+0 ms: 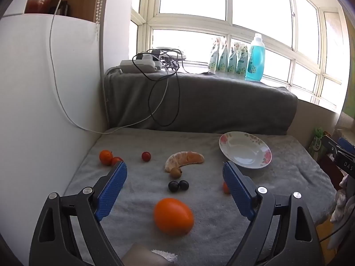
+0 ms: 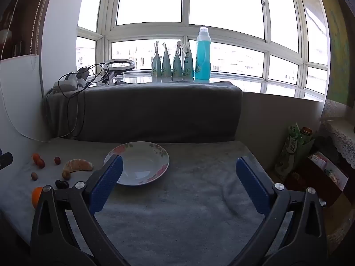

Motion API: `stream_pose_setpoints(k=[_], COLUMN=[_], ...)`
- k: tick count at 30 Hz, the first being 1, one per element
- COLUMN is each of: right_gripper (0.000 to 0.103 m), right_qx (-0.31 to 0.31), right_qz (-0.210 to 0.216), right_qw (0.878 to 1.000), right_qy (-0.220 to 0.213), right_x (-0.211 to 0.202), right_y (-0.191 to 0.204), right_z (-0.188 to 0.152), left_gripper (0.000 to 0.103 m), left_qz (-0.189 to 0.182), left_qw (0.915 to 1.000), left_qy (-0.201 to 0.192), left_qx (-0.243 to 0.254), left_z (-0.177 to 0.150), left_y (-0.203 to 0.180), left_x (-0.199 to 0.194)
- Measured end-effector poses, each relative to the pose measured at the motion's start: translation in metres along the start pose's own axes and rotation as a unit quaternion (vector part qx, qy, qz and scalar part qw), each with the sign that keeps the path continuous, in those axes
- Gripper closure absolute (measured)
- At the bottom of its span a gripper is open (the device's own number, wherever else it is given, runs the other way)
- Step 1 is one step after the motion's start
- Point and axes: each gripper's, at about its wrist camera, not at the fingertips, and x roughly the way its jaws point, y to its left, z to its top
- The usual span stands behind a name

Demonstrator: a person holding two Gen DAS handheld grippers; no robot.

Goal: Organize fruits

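Two grippers hover with their blue-padded jaws spread wide and nothing between them, above a table draped in a grey fleecy cloth (image 1: 137, 184). Farthest left lies a small orange tangerine (image 1: 105, 157) touching a red tomato (image 1: 115, 161), then, apart from these, a dark red cherry tomato (image 1: 146, 156). Next comes a peeled tangerine half (image 1: 183, 159) with a small brown fruit (image 1: 176, 173) just against its near edge, and two dark grapes (image 1: 178, 185) side by side a little nearer. A large orange fruit (image 1: 173, 216) sits closest, between the fingers of the left gripper (image 1: 174, 169). To the right stands the flowered plate (image 1: 264, 149), holding no fruit. The right gripper (image 2: 178, 164) points at the cloth just right of the plate. Behind, on the windowsill, stands a blue bottle (image 2: 202, 55).
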Motion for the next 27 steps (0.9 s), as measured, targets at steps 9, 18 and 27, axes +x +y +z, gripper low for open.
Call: stream_pose_setpoints(k=[9,18,27], right_gripper=[0.0,0.0,0.0], right_qx=[0.0,-0.001,-0.001], right_qz=[0.005,0.007,0.007], right_qw=[1.0,1.0,1.0], right_qy=[0.007,0.008,0.007], right_x=[0.003,0.001,0.001], right_y=[0.003,0.003,0.003], right_z=[0.001,0.002,0.001], left_gripper=[0.015,0.015,0.015], left_qz=[0.014,0.018,0.019], left_qw=[0.9998,0.9997,0.9997], left_qy=[-0.009,-0.016,-0.016], left_qx=[0.007,0.003,0.003], left_z=[0.003,0.005,0.006], left_y=[-0.002,-0.002,-0.002], left_x=[-0.001,-0.004,-0.004])
